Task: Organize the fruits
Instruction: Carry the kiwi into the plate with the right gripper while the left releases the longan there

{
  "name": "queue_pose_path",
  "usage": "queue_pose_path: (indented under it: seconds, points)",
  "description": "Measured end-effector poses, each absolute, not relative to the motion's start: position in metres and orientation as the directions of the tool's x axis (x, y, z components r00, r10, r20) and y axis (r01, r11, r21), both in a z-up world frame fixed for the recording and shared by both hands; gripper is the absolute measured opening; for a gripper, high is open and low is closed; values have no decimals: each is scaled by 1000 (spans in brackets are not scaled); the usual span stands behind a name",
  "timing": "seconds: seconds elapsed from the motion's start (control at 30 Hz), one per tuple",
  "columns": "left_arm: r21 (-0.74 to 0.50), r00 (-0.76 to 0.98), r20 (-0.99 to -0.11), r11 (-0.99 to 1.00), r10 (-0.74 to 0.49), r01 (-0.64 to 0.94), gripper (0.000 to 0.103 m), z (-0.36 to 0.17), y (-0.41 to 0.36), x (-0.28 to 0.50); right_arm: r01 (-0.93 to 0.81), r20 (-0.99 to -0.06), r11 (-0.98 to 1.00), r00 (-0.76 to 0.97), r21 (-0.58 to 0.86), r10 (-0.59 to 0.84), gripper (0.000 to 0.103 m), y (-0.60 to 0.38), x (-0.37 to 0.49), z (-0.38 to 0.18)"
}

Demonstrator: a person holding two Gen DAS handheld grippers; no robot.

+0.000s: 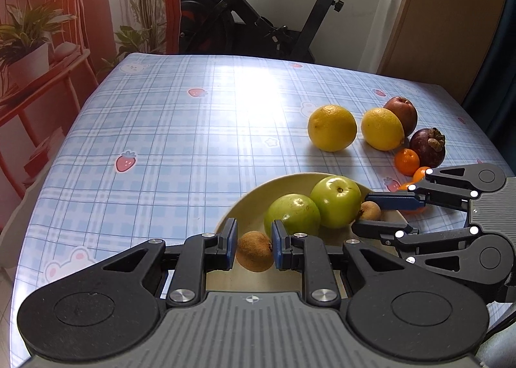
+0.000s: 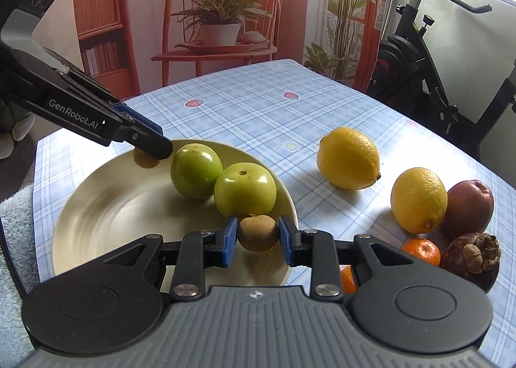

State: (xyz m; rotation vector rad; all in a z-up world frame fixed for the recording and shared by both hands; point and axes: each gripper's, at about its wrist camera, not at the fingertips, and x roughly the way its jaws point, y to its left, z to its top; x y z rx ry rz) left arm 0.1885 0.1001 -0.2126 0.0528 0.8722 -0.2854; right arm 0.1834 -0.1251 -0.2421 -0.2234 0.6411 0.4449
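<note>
A cream bowl holds two green apples and two small brown kiwis. My left gripper has its pads around one kiwi at the bowl's near rim; it also shows in the right wrist view. My right gripper is closed on the other kiwi at the bowl's right edge; it shows in the left wrist view. On the cloth lie two lemons, a red apple, a mangosteen and small oranges.
The table has a blue checked cloth. An exercise bike stands behind it. A red chair with a potted plant stands at the side. A light blue towel lies by the bowl.
</note>
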Motion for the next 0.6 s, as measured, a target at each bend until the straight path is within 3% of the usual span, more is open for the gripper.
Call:
queue_pose_path:
  seconds: [0.6]
  points:
    - [-109, 622, -759, 979, -195, 174, 25, -217, 117, 199, -457, -620, 888, 711, -51, 331, 31, -124, 185, -243]
